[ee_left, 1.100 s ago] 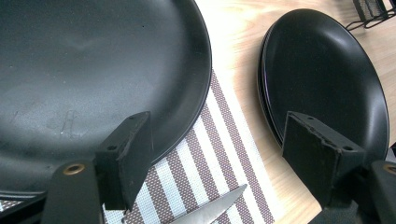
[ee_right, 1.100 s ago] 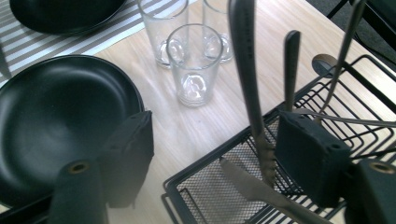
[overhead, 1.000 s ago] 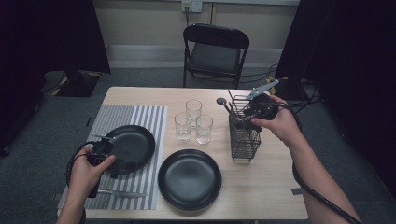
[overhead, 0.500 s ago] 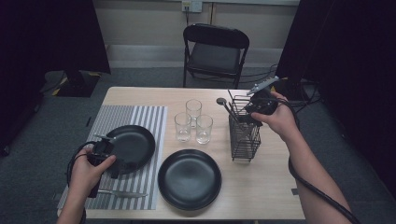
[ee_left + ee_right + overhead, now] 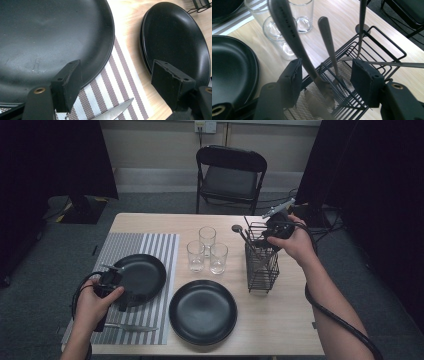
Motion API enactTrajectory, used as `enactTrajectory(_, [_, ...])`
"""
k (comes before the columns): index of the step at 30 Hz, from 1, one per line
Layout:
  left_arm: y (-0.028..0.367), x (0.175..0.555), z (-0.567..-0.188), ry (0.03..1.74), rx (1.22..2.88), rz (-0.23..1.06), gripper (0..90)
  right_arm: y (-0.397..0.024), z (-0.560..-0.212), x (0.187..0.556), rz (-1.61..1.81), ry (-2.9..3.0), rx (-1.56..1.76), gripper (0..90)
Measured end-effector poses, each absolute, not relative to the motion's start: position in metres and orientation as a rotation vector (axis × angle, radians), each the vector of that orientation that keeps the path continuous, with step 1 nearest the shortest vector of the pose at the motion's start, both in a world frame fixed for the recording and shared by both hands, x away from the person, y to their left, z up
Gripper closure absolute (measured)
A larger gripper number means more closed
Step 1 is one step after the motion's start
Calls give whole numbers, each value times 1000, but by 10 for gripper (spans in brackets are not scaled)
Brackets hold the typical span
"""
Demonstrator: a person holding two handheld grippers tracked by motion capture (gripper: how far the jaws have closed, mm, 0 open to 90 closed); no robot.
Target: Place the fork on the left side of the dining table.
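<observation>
Right claw [image 5: 325, 82] over the black wire cutlery basket [image 5: 261, 262], jaws just been closing, part open around two handles [image 5: 329, 45] standing in the basket, not pressing them, left claw [image 5: 115, 87] wide open, empty, far left of the basket by a black plate [image 5: 37, 37]

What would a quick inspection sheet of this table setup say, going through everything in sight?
Surface: wooden table, striped placemat at its left.
Job's things: wire cutlery caddy holding several utensils.
Clutter: black plate on the placemat, a knife beside it; second black plate on bare wood; three glasses.
Grippers: left gripper open, hovering at the first plate's rim; right gripper over the caddy, jaws just closing, utensil handles between them, not pinched.
Cables: one trailing along the right forearm.
Surroundings: folding chair, dark curtains.
</observation>
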State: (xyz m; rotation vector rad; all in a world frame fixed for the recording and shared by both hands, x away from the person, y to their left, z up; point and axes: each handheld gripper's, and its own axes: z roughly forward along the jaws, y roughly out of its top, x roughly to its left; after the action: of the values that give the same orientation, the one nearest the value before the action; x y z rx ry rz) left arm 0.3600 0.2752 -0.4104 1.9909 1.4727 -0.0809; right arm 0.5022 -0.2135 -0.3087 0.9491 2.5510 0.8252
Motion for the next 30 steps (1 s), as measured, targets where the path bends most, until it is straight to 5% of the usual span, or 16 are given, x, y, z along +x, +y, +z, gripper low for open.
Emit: enactTrajectory(30, [275,362,-412,1470,2002,-89,244,-205,-313,525,772,2545,936,431])
